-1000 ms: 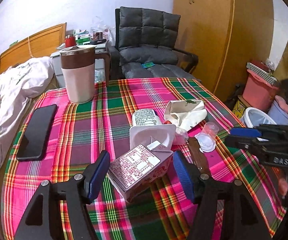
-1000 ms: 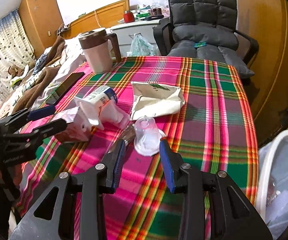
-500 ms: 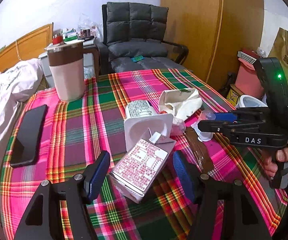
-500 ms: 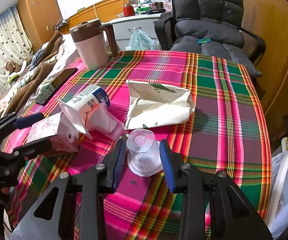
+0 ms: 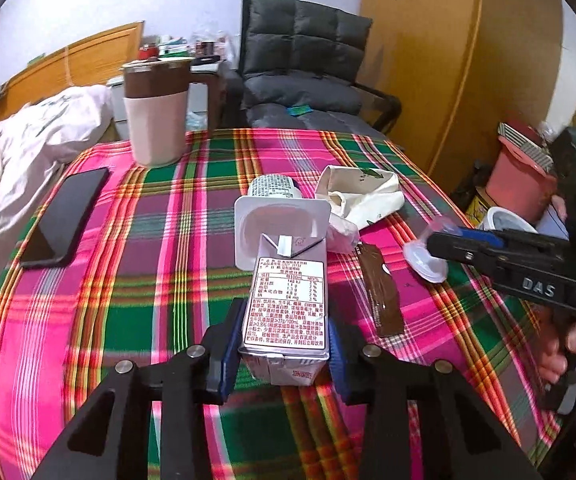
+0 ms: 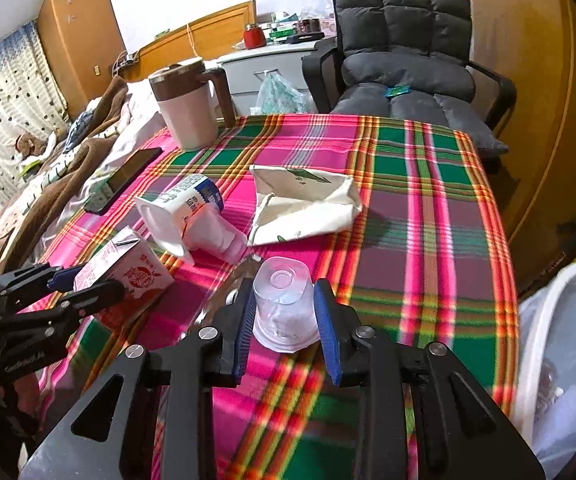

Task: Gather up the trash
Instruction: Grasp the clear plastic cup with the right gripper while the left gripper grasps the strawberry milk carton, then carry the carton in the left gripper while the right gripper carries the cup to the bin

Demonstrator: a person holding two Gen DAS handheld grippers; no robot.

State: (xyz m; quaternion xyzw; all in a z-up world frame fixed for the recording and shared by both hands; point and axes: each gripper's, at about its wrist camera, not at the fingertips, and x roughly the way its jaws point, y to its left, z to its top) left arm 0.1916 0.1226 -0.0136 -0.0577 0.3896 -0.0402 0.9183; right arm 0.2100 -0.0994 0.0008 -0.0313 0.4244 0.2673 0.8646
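Note:
My left gripper (image 5: pixel 284 344) is shut on a pink drink carton (image 5: pixel 288 304), its pads against both sides; the carton also shows in the right wrist view (image 6: pixel 128 276). My right gripper (image 6: pixel 286 324) is shut on an upturned clear plastic cup (image 6: pixel 284 304), seen from the side in the left wrist view (image 5: pixel 427 256). On the plaid tablecloth (image 6: pixel 419 216) lie a white yogurt cup (image 5: pixel 280 220) on its side, a crumpled cream paper bag (image 6: pixel 303 204) and a brown wrapper (image 5: pixel 381 294).
A pink and brown jug (image 5: pixel 156 116) stands at the far left of the table, a black phone (image 5: pixel 68 216) lies near the left edge. A white bin with a liner (image 6: pixel 563 364) stands off the right edge. A grey chair (image 6: pixel 403 52) is behind the table.
The left gripper has closed on the carton, which now points straight ahead. The right gripper has moved forward and closed on the clear cup.

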